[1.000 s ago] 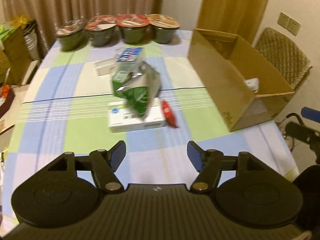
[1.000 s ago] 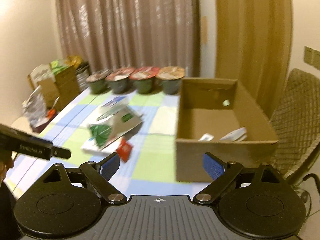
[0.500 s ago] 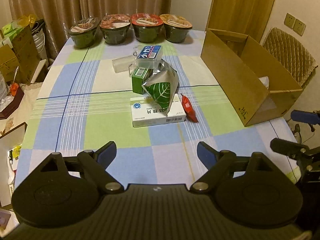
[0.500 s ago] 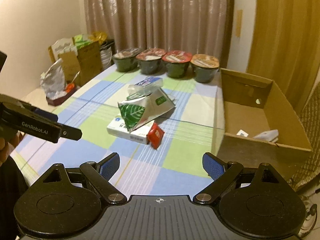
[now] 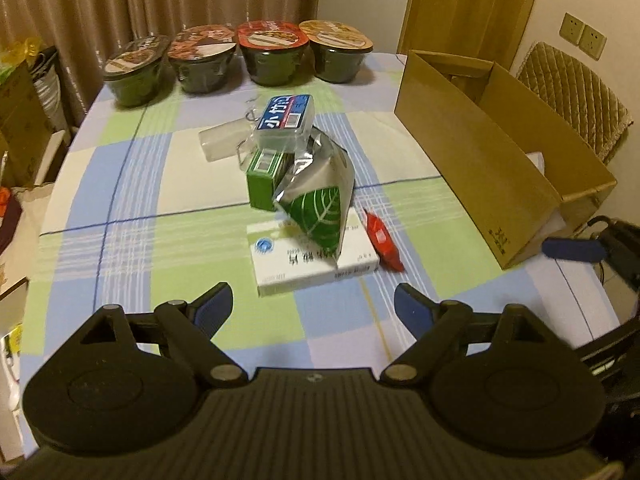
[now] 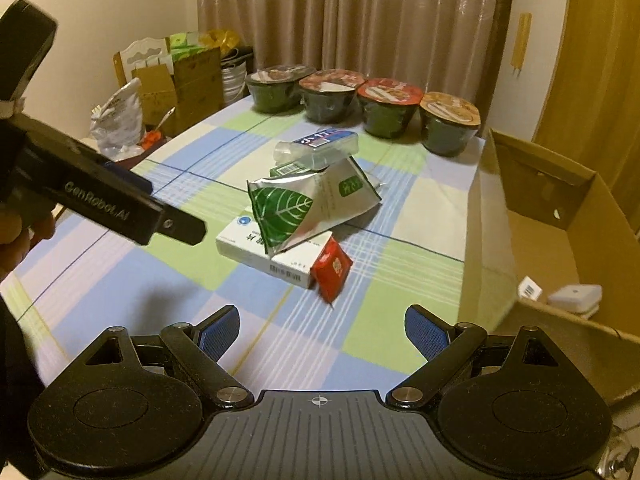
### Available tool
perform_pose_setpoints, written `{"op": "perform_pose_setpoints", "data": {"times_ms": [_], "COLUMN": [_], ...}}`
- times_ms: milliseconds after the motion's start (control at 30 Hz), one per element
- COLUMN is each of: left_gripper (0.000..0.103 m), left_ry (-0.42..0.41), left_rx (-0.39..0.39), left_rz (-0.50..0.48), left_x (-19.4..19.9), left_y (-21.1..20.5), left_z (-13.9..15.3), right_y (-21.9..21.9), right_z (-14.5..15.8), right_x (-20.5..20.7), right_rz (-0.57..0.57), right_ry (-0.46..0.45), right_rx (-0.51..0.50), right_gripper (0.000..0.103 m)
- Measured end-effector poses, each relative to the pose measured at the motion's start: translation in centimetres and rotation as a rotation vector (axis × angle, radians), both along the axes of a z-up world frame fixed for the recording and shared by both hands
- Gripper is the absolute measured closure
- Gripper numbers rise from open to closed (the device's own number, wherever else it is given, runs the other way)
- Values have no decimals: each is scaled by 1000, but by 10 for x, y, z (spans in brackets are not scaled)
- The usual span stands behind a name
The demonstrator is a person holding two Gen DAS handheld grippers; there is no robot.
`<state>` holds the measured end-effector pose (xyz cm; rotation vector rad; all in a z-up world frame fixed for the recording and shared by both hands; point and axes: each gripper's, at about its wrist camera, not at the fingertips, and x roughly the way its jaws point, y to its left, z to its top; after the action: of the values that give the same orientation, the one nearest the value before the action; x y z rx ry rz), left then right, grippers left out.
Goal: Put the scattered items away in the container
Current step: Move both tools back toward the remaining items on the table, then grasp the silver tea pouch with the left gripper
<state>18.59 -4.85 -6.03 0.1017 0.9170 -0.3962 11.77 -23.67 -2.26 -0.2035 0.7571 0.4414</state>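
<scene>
Two grippers hover over the checked tablecloth (image 5: 120, 184), and neither has anything between its fingers. From the left wrist view, the left gripper (image 5: 313, 307) fills the bottom of the frame with its blue pads spread wide, and the pile sits just above it at centre frame. A white flat box (image 5: 312, 256) lies at the bottom of that heap, with a silver pouch with a green leaf print (image 5: 316, 196) leaning across its top. Behind the pouch stands a green carton (image 5: 264, 178), and a clear case with a blue label (image 5: 285, 120) rests on top of it, tilted. A red sachet (image 5: 382, 240) lies just beside the white box on its right. Over on the right side of the frame sits the open cardboard box (image 5: 472, 160), well apart from the pile. Four lidded noodle bowls (image 5: 240, 58) line the top of the frame along the table's far edge. Switch to the right wrist view: the right gripper (image 6: 322, 334) is low in frame, pads also spread wide and empty, and a small white item (image 6: 576, 296) shows inside the cardboard box at the right edge.
</scene>
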Motion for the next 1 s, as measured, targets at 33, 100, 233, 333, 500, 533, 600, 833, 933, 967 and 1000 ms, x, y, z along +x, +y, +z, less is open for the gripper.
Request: {"op": "perform_pose_setpoints", "data": {"times_ms": [33, 100, 233, 333, 500, 533, 600, 833, 933, 967, 1000], "left_gripper": [18, 18, 27, 49, 58, 65, 73, 100, 103, 103, 103], "left_ry": [7, 12, 34, 67, 87, 91, 100, 119, 119, 117, 115], "left_rx": [-10, -13, -26, -60, -91, -92, -102, -143, -170, -174, -178], "left_rz": [-3, -6, -7, 7, 21, 23, 29, 70, 76, 74, 72], "left_x": [8, 19, 43, 62, 84, 88, 93, 97, 93, 90, 87], "left_y": [-1, -3, -6, -6, -5, -5, -4, 2, 7, 8, 9], "left_z": [-3, -8, -20, -30, -42, -44, -48, -55, -51, -49, -47], "right_y": [1, 3, 8, 11, 16, 17, 18, 23, 24, 25, 26], "right_z": [-3, -9, -23, -34, -48, -50, -53, -62, -63, -63, -64], "right_x": [5, 14, 33, 45, 62, 64, 70, 86, 91, 92, 93], "right_rz": [2, 11, 22, 26, 38, 40, 43, 60, 65, 67, 69], "right_ry": [3, 7, 18, 34, 50, 52, 56, 64, 65, 65, 67], "right_rx": [-2, -6, -20, -22, -22, -23, -25, -37, -39, -40, -40], "right_gripper": [8, 8, 8, 8, 9, 9, 9, 9, 9, 9, 9]}}
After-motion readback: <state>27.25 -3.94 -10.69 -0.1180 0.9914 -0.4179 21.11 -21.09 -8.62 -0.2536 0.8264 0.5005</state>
